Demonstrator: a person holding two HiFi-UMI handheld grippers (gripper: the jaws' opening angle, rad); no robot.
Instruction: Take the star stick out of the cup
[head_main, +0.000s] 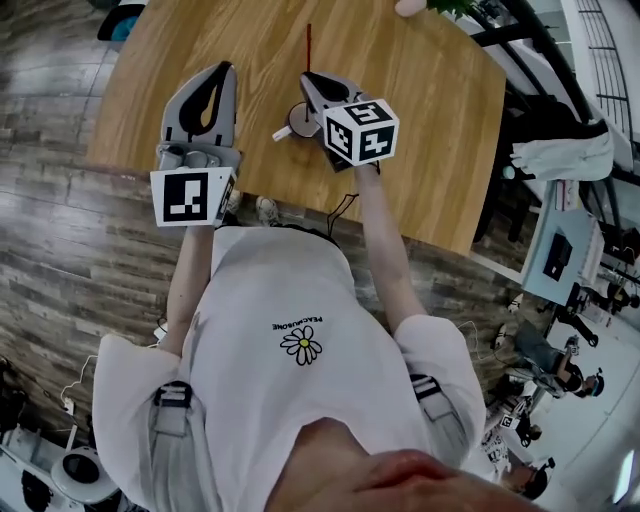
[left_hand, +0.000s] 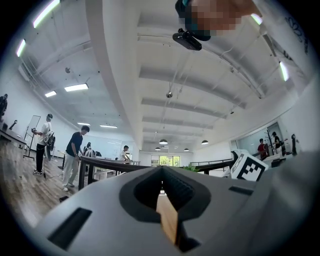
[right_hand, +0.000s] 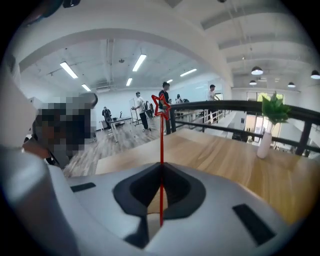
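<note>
- Table (head_main: 430, 150): wooden. It carries the cup, and both grippers hang over its near half.
- Left gripper (head_main: 228, 70): just left of the cup. Its jaws are together on nothing, and it has no part in this step.
- Right gripper (head_main: 306, 78): right over the cup, with its jaws pinched shut on the stick's thin shaft.
- Cup (head_main: 296, 120): white and upright, partly covered by the right gripper.
- Stick (right_hand: 161, 150): red and upright between the right jaws, with its star (right_hand: 161, 107) well above them. The lower end is hidden, so I can't tell whether it has left the cup; most likely it is still inside.
- Step in hand: the grip looks made and the lift is still to come.
- Next move: it calls for a straight pull along the shaft with a steady pinch. A sideways tug could tip the light cup.
</note>
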